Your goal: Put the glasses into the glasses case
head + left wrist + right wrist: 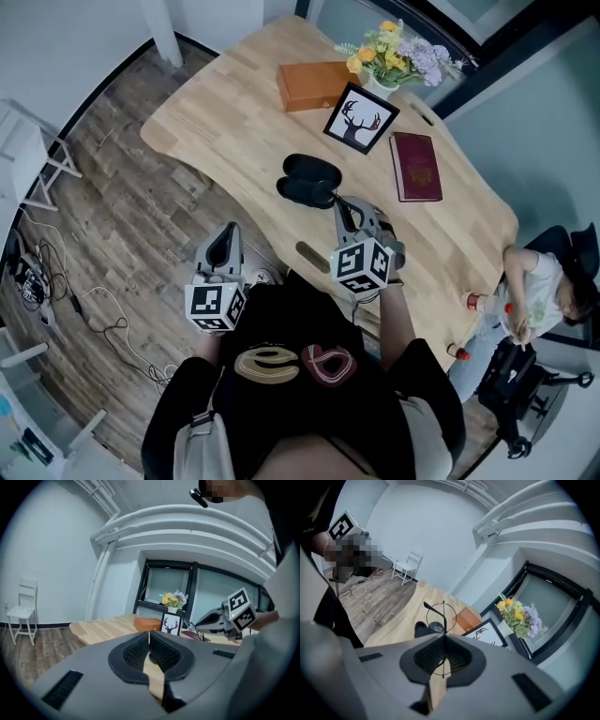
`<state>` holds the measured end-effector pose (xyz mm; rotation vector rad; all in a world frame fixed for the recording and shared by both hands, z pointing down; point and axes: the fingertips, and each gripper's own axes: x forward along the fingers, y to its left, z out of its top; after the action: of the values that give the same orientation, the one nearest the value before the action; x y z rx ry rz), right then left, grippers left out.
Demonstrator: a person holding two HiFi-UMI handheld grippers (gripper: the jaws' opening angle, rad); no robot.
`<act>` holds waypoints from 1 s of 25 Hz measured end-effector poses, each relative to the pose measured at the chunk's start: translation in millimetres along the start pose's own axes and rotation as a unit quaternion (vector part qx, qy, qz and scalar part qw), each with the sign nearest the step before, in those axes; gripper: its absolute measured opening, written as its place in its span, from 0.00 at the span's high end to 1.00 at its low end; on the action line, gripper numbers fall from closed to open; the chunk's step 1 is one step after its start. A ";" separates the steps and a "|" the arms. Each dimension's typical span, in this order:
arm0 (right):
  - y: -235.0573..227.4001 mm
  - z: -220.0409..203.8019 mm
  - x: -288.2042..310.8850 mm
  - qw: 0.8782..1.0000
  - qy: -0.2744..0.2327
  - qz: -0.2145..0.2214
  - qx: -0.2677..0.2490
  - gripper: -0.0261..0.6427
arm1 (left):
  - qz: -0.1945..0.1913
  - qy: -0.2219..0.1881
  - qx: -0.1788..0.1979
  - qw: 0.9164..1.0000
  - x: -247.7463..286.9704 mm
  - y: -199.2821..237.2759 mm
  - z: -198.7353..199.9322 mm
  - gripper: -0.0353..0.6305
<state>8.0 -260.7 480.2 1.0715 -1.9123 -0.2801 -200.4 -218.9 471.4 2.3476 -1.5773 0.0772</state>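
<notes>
The black glasses case lies open in the middle of the wooden table. My right gripper hovers just in front of it, shut on thin wire-framed glasses, whose round lenses stick out past the jaw tips. In the right gripper view the case shows just beyond the glasses. My left gripper hangs off the table's near edge, over the floor, with its jaws shut and nothing between them. The left gripper view shows the right gripper carrying the glasses.
An orange box, a framed deer picture, a vase of flowers and a maroon book stand beyond the case. Another person sits at the right. Cables lie on the floor at the left.
</notes>
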 end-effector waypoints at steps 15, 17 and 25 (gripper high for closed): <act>-16.2 10.9 42.5 0.997 0.001 0.041 -0.058 0.94 | 0.043 -0.002 -0.011 0.999 7.3 0.2 9.4 0.91; -16.2 9.7 46.5 0.996 0.005 0.043 -0.072 0.94 | 0.045 0.000 -0.009 0.999 7.7 -3.7 11.2 0.91; -12.4 8.4 69.8 0.994 0.007 0.065 -0.083 0.94 | 0.066 0.008 -0.002 0.998 1.1 -6.8 11.4 0.91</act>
<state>-7.1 -323.8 510.0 0.8343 -1.9012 -0.3507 -195.2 -220.7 459.3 2.2326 -1.7212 0.1207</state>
